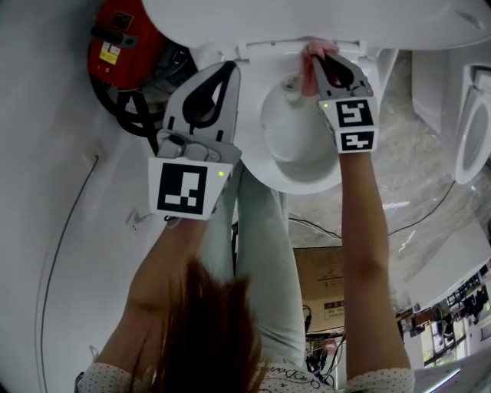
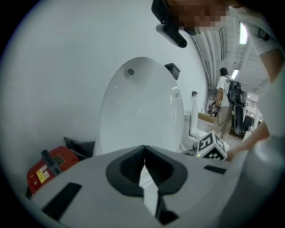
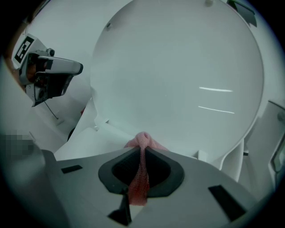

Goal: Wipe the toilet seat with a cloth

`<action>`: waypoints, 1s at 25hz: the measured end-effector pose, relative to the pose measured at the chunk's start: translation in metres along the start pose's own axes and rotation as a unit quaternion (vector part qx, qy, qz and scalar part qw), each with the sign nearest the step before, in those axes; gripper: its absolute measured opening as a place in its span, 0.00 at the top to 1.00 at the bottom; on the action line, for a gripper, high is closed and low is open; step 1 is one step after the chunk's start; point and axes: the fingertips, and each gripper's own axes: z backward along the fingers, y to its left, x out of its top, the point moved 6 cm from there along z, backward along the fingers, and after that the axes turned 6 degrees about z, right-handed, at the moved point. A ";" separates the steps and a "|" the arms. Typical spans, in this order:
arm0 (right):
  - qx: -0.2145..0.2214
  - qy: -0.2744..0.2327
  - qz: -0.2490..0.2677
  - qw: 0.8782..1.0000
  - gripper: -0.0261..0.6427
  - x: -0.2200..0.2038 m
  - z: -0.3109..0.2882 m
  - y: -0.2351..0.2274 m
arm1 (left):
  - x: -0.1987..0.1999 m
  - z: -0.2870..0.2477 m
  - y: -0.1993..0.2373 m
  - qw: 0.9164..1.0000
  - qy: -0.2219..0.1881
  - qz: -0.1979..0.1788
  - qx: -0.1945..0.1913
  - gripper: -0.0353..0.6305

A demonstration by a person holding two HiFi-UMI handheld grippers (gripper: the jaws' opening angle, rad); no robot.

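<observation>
I stand over a white toilet [image 1: 303, 130] with its lid [image 1: 307, 19] raised, a gripper in each hand. My right gripper [image 3: 142, 149] is clamped on a pink cloth [image 3: 139, 182]: a strip of it runs down between the closed jaws, and a bunched end pokes out past the tips. In the head view that bunch sits at the back of the seat [image 1: 307, 183], right under the upright lid. Whether it presses on the seat I cannot tell. My left gripper [image 2: 144, 148] is clenched on nothing, its jaws meeting at the tips with only the lid's white face beyond them. It hovers to the left of the toilet, near the seat's rear left edge and apart from the cloth. The right gripper's marker cube [image 2: 212, 147] shows at the right of the left gripper view, close to the lid's lower edge. A red device [image 1: 115, 42] lies to the left of the toilet, low beside the white wall. A second toilet [image 1: 472, 130] stands well apart at the right, and a cardboard box [image 1: 330, 284] sits on the floor [image 1: 414, 153] on the near side of the toilet. Far off in the left gripper view, a person [image 2: 224, 102] carrying a backpack stands with back turned.
</observation>
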 end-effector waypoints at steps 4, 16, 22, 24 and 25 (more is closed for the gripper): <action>-0.009 0.002 -0.007 1.000 0.89 -0.004 0.004 -0.006 | 0.001 -0.002 -0.002 1.000 0.002 -0.002 -0.004 0.94; -0.037 0.008 -0.025 0.999 0.89 -0.016 0.013 -0.026 | 0.002 -0.008 -0.007 1.000 0.004 -0.005 -0.019 0.94; -0.050 0.009 -0.033 0.998 0.89 -0.020 0.017 -0.032 | 0.002 -0.010 -0.010 1.000 0.007 -0.008 -0.026 0.94; -0.055 0.008 -0.038 0.998 0.89 -0.022 0.019 -0.034 | 0.002 -0.011 -0.011 1.000 0.007 -0.010 -0.027 0.94; -0.058 0.007 -0.041 0.997 0.89 -0.023 0.019 -0.035 | 0.002 -0.012 -0.011 1.000 0.008 -0.010 -0.028 0.94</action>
